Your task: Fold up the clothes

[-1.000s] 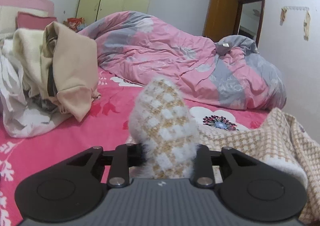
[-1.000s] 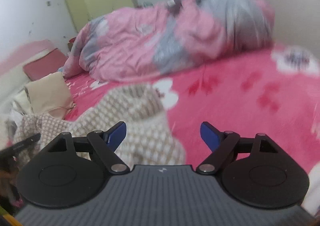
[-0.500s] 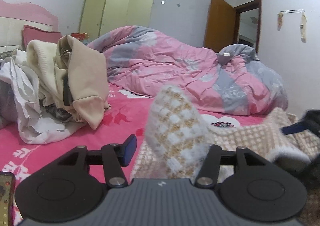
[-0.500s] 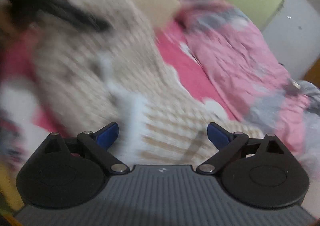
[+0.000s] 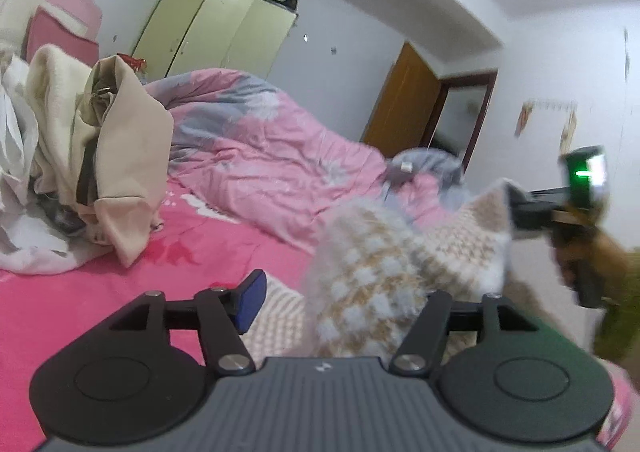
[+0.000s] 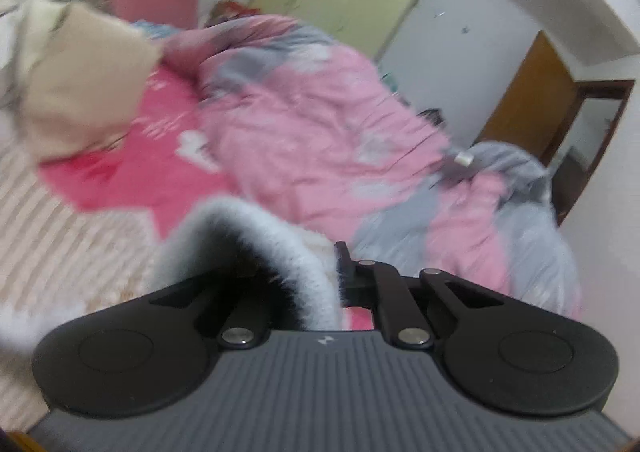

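A fuzzy beige-and-white checked garment point(image 5: 372, 276) with white fur trim lies on the pink bed sheet point(image 5: 120, 292). My left gripper point(image 5: 340, 304) is open; a raised fold of the garment stands between its fingers, against the right one, and the blue left pad point(image 5: 250, 302) is bare. In the right wrist view my right gripper point(image 6: 312, 272) is shut on the garment's white fur edge point(image 6: 296, 248). The left wrist view shows that gripper point(image 5: 520, 208) at the right, held by a hand point(image 5: 592, 252), lifting a corner of the garment.
A pile of cream, beige and white clothes point(image 5: 80, 156) sits at the left of the bed. A crumpled pink-and-grey duvet point(image 5: 256, 156) covers the far side. Behind stand a pale green wardrobe point(image 5: 216, 28) and a brown door point(image 5: 404, 100).
My left gripper let go of the garment fold and stays open. My right gripper swung over to the garment, shut on its fur edge and raised it.
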Tool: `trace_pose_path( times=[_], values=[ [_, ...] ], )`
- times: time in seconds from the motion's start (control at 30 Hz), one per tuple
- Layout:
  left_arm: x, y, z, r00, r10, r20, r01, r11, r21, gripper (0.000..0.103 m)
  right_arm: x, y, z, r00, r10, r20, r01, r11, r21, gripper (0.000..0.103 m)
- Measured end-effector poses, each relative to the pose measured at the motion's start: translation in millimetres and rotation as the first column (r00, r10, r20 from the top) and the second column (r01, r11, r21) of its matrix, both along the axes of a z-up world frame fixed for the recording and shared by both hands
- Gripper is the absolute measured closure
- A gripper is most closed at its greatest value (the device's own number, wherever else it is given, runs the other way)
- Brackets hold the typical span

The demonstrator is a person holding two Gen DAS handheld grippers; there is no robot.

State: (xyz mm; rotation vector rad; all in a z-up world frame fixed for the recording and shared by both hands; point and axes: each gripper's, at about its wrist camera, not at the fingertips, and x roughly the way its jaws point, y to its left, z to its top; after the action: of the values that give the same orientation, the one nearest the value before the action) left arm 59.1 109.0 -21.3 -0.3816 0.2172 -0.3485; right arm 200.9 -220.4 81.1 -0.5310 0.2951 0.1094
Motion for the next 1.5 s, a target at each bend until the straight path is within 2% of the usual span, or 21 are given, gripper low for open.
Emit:
trace_pose_path(
  times=[0.17, 0.3, 0.4, 0.53, 0.6, 0.67, 0.7, 0.77, 0.83, 0.97, 1.1, 1.2, 1.27, 1.33, 1.4, 1.5],
  values=[
    [8, 2, -8, 1.0, 0.005, -0.001, -0.005, 1.0, -0.01, 0.029, 87, -3, 32, 0.996, -0.052, 0.072, 0.052, 0.999, 0.001, 0.099],
    [14, 4, -17, 1.0, 0.011, -0.006, -0.011, 1.0, -0.013, 0.023, 158, -2, 34, 0.99, -0.119, 0.077, 0.118, 0.993, 0.023, 0.099],
    [19, 6, -28, 0.999, 0.015, -0.028, -0.016, 1.0, -0.027, 0.019, 205, 4, 5, 0.979, -0.199, 0.034, 0.199, 0.98, 0.008, 0.099],
    [28, 5, -42, 0.995, 0.032, -0.091, -0.032, 0.999, 0.001, 0.019, 244, 8, -61, 0.965, -0.234, -0.119, 0.231, 0.972, -0.041, 0.098],
    [31, 6, -45, 0.993, 0.037, -0.11, -0.036, 0.999, 0.01, 0.019, 246, 8, -91, 0.955, -0.221, -0.198, 0.213, 0.975, -0.061, 0.088],
    [32, 7, -47, 0.991, 0.041, -0.128, -0.04, 0.999, 0.014, 0.019, 235, 5, -102, 0.948, -0.202, -0.245, 0.19, 0.979, -0.071, 0.075],
    [32, 8, -48, 0.99, 0.042, -0.136, -0.041, 0.999, 0.012, 0.018, 224, 1, -97, 0.95, -0.195, -0.243, 0.186, 0.981, -0.062, 0.071],
    [31, 8, -49, 0.988, 0.045, -0.151, -0.044, 0.999, 0.009, 0.017, 204, -6, -88, 0.954, -0.182, -0.238, 0.176, 0.983, -0.045, 0.052],
    [28, 7, -48, 0.985, 0.051, -0.162, -0.05, 0.999, 0.014, 0.016, 172, -20, -66, 0.96, -0.15, -0.239, 0.158, 0.987, 0.018, 0.045],
    [18, 2, -46, 0.979, 0.068, -0.194, -0.061, 0.997, 0.041, 0.014, 86, -39, -22, 0.969, -0.045, -0.241, 0.084, 0.985, 0.151, 0.042],
    [10, 1, -44, 0.966, 0.094, -0.239, -0.082, 0.995, 0.059, 0.014, -6, -40, -6, 0.968, 0.047, -0.247, -0.002, 0.983, 0.181, 0.042],
    [9, 1, -41, 0.958, 0.114, -0.262, -0.102, 0.993, 0.06, 0.014, -42, -44, -13, 0.962, 0.037, -0.269, 0.003, 0.989, 0.147, 0.037],
    [8, 1, -39, 0.952, 0.127, -0.278, -0.115, 0.992, 0.06, 0.014, -45, -44, -31, 0.941, 0.0, -0.338, 0.034, 0.995, 0.097, 0.02],
    [6, -1, -36, 0.948, 0.139, -0.287, -0.124, 0.99, 0.068, 0.014, -40, -40, -56, 0.916, -0.046, -0.398, 0.043, 0.999, -0.017, 0.019],
    [0, -3, -32, 0.949, 0.139, -0.283, -0.122, 0.99, 0.076, 0.014, -43, -33, -75, 0.923, -0.077, -0.378, 0.033, 0.992, -0.12, 0.019],
    [-10, -6, -27, 0.955, 0.132, -0.266, -0.111, 0.99, 0.092, 0.014, -59, -22, -74, 0.934, -0.059, -0.352, 0.009, 0.99, -0.141, 0.018]
  ],
)
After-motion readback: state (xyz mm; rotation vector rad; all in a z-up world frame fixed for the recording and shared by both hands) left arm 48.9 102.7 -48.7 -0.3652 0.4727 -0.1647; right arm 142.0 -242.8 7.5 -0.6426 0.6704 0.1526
